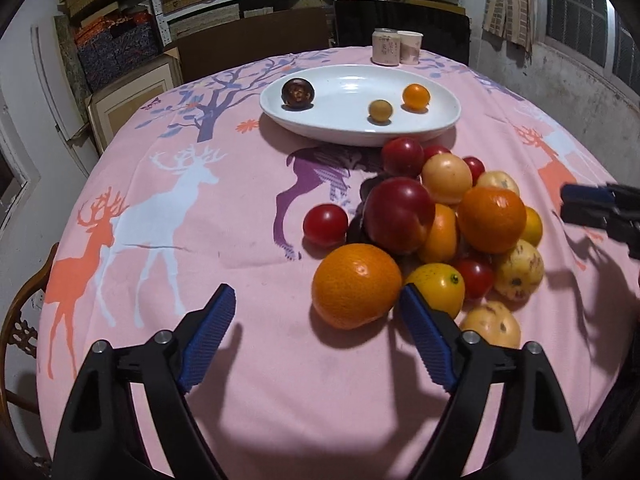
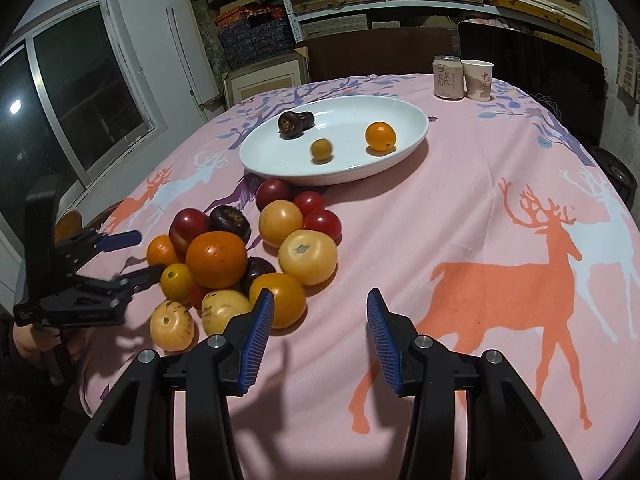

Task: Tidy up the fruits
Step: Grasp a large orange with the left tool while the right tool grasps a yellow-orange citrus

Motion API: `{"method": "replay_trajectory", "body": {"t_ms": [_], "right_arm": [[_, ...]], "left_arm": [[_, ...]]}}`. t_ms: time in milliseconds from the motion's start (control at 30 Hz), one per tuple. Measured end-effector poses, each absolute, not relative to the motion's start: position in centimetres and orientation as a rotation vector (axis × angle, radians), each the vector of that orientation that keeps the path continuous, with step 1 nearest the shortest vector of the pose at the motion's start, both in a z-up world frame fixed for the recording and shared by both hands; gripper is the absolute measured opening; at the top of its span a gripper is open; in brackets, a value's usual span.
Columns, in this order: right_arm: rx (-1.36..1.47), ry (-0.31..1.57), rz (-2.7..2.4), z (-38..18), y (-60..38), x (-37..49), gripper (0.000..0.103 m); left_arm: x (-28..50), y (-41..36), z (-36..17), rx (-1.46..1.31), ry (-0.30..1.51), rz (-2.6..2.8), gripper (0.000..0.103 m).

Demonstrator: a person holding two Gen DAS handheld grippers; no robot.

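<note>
Left gripper (image 1: 316, 300) is spread wide above the tablecloth (image 1: 200, 240) and holds nothing; its right-hand finger (image 1: 424, 336) lies just beside a large orange (image 1: 356, 285) at the near edge of the fruit pile (image 1: 440, 220), and whether the two touch cannot be told. Right gripper (image 2: 321, 303) is likewise spread and empty, with its left-hand finger (image 2: 258, 336) just beside an orange-yellow fruit (image 2: 280, 298). The pile, made up of red, orange, yellow and dark fruits, rests on the cloth at 1 o'clock from the left gripper and at 10 to 11 o'clock from the right gripper. The white oval plate (image 1: 400, 128) sits beyond the pile, at 12 o'clock in both views, its near rim close to the farthest red fruits. On the plate: a dark fruit (image 1: 297, 93), a small yellow fruit (image 1: 380, 110) and a small orange fruit (image 1: 416, 97), each apart from the others. A can (image 2: 447, 77) and a paper cup (image 2: 477, 79) stand side by side at the far table edge, well apart from the plate.
</note>
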State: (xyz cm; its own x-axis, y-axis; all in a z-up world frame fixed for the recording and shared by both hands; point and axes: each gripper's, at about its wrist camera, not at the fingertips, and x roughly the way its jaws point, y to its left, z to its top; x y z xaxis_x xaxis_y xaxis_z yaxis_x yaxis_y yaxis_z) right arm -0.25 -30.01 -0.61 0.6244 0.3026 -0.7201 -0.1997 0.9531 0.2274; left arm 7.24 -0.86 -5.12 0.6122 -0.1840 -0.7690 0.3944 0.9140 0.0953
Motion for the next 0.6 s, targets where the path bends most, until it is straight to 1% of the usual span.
{"method": "replay_trajectory", "body": {"t_ms": [67, 100, 133, 167, 200, 233, 267, 600], "right_arm": [[0.121, 0.851, 0.292, -0.7, -29.8, -0.5, 0.048], [0.12, 0.855, 0.295, -0.7, -29.8, -0.6, 0.048], [0.119, 0.859, 0.298, -0.8, -29.8, -0.7, 0.048], [0.12, 0.862, 0.303, -0.9, -29.8, -0.7, 0.048], [0.114, 0.87, 0.315, -1.1, -29.7, -0.7, 0.048], [0.099, 0.873, 0.328, -1.2, -29.3, -0.8, 0.039], [0.081, 0.872, 0.338, -1.2, -29.0, -1.0, 0.036], [0.098, 0.903, 0.373, -1.9, -28.0, 0.2, 0.036]], "left_arm": [[8.2, -1.2, -5.6, 0.245, 0.869, -0.339, 0.072], [8.6, -1.2, -5.8, 0.223, 0.879, -0.347, 0.071], [9.0, -1.0, -5.8, 0.189, 0.893, -0.366, 0.066], [9.2, -1.0, -5.9, 0.171, 0.905, -0.389, 0.059], [9.2, -1.1, -6.0, 0.172, 0.911, -0.393, 0.047], [9.1, -1.2, -6.1, 0.172, 0.914, -0.394, 0.047], [8.9, -1.1, -6.1, 0.171, 0.909, -0.398, 0.047], [7.2, 0.3, -5.6, 0.096, 0.866, -0.416, 0.047]]}}
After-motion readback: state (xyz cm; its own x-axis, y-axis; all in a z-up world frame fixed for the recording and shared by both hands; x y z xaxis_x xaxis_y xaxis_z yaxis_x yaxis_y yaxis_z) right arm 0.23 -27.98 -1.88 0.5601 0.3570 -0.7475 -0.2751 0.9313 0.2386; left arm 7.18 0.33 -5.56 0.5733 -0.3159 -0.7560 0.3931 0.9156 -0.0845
